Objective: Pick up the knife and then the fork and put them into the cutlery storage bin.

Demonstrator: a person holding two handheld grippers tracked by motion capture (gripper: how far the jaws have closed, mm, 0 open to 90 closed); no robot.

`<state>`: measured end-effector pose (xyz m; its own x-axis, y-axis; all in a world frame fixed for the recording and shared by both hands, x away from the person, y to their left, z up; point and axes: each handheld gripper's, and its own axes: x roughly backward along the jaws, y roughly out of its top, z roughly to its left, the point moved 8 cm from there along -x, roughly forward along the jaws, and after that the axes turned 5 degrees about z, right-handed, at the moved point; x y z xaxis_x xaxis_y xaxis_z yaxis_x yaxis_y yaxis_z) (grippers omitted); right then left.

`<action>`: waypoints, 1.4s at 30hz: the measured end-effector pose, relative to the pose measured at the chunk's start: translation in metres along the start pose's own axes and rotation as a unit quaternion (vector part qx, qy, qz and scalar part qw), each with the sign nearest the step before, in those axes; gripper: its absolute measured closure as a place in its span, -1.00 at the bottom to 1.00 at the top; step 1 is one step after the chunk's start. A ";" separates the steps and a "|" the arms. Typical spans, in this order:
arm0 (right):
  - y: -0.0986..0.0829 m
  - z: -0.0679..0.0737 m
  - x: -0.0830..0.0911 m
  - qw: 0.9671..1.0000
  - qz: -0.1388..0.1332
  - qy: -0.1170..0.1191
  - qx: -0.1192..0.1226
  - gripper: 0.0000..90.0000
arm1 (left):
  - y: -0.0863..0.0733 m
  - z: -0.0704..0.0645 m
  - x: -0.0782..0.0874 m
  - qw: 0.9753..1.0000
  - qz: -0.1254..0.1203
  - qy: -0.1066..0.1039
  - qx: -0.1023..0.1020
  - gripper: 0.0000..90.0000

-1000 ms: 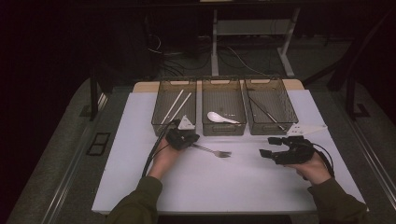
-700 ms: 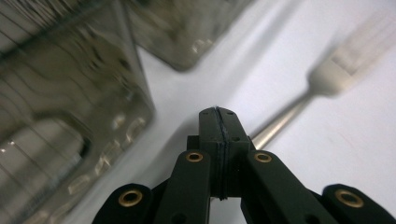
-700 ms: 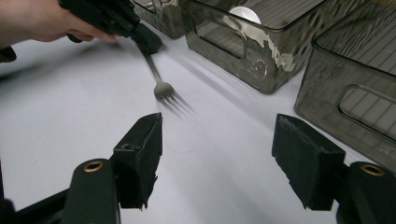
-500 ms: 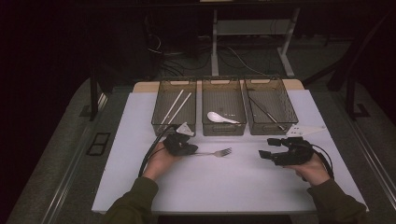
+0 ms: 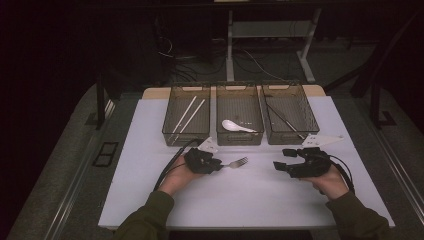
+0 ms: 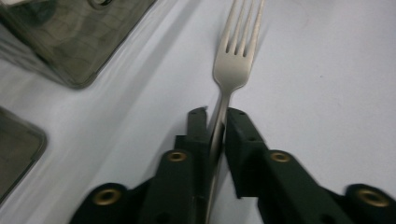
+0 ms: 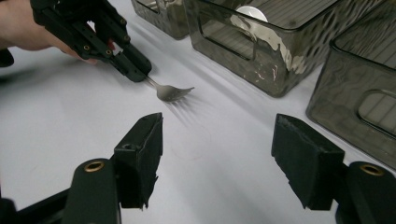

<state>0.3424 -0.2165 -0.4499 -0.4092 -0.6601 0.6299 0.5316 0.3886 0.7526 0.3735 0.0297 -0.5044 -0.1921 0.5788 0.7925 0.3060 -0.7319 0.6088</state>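
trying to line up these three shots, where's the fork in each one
High view: the fork lies left of centre on the white table, held by the left gripper.
Left gripper view: fork at top centre, handle clamped between the fingers.
Right gripper view: fork upper left of centre, tines toward the camera.
Shared landmark: the middle bin holding the white spoon.

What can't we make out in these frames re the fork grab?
- Fork handle: hidden between the left gripper's jaws in the left gripper view; its end is cut off by the bottom edge.
- Fork off the table or resting: cannot tell.
- Thin dark utensil in the right bin: too small and dim in the high view.
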 end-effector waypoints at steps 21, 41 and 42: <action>0.041 0.025 -0.074 0.991 -0.035 0.090 -0.090 0.42 | 0.037 -0.028 0.020 0.995 -0.089 0.037 -0.010 0.87; 0.075 -0.003 -0.015 0.993 -0.090 0.038 -0.064 0.95 | 0.030 -0.035 0.035 0.993 -0.108 0.024 0.030 0.24; 0.076 -0.007 -0.011 0.993 -0.092 0.034 -0.064 0.95 | 0.025 -0.035 0.037 0.993 -0.108 0.023 0.036 0.22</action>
<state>0.3919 -0.1844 -0.4009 -0.4589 -0.7562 0.4664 0.5449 0.1751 0.8200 0.3418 0.0205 -0.4581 -0.3019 0.7019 0.6451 0.3192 -0.5632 0.7622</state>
